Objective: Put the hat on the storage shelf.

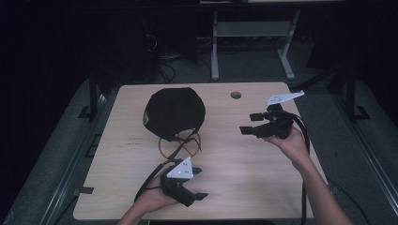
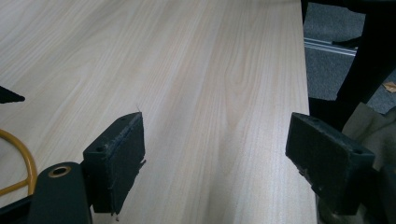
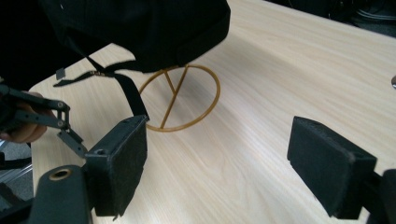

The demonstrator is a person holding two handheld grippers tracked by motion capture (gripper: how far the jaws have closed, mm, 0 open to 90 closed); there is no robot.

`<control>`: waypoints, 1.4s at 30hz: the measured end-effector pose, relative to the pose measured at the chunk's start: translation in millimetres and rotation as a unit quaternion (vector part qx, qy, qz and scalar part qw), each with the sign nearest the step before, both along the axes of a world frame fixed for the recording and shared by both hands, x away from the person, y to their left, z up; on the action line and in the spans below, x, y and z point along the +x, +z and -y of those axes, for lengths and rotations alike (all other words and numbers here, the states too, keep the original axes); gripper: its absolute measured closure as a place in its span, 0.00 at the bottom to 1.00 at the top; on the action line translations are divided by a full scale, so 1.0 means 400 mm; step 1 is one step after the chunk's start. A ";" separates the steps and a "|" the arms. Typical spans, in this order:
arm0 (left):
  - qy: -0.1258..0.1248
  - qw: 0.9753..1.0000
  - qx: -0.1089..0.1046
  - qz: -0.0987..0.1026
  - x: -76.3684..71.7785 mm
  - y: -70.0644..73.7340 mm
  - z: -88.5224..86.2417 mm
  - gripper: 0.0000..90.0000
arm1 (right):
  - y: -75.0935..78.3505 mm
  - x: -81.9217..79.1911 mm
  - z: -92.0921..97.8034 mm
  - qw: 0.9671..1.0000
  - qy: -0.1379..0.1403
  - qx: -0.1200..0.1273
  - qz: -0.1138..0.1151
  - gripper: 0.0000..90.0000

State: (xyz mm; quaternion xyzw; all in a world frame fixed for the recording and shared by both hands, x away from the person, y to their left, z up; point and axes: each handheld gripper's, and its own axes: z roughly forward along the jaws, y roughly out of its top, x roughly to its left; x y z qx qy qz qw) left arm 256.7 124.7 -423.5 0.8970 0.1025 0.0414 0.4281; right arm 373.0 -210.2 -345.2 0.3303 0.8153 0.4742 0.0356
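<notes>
A black cap [image 1: 174,111] sits on a gold wire stand [image 1: 180,146] at the table's middle left, its black straps [image 3: 131,94] hanging down. My left gripper [image 1: 199,183] is held low near the front edge, just below the stand, open with only bare wood between its jaws [image 2: 222,158]. My right gripper [image 1: 250,123] hovers to the right of the cap, pointing at it, and is open with nothing in it [image 3: 219,163]. In the right gripper view the cap [image 3: 140,28] and the stand's ring [image 3: 180,99] lie ahead, and the left gripper [image 3: 44,116] appears at the left.
The light wooden table [image 1: 244,164] has a round cable hole [image 1: 236,94] near its far edge. Beyond it stand a white desk frame [image 1: 253,42] and cables on the dark floor. The table's right edge [image 2: 303,70] runs close to the left gripper's right jaw.
</notes>
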 end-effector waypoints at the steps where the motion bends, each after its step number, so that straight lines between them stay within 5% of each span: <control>1: 0.000 1.000 -0.001 0.000 0.000 0.000 0.000 0.21 | -0.005 -0.002 0.003 1.000 -0.001 0.000 -0.002 0.21; 42: 0.009 1.000 -0.004 -0.003 0.002 0.000 -0.009 0.21 | -0.138 -0.123 0.116 0.999 -0.023 0.005 -0.036 0.20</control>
